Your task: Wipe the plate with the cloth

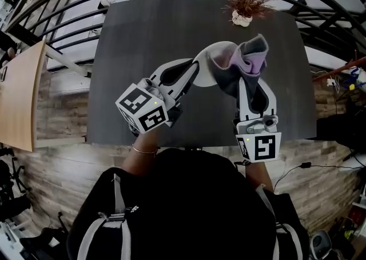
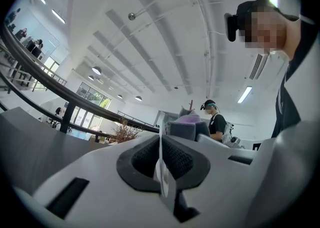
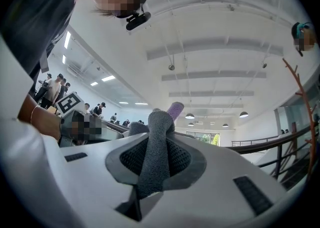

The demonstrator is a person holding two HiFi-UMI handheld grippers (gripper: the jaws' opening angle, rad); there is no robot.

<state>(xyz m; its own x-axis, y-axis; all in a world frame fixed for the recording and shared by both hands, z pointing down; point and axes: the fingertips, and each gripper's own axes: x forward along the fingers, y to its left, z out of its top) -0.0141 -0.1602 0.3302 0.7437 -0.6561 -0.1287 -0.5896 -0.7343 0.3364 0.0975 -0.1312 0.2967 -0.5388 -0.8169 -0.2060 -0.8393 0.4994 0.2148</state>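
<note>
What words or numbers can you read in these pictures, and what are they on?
No words or numbers can be read anywhere.
The cube on the left gripper and the cube on the right gripper show only black-and-white square patterns, not letters.
The plate, the cloth and the table show no print.

White plate held on edge; grey-purple cloth bunched against it.
</note>
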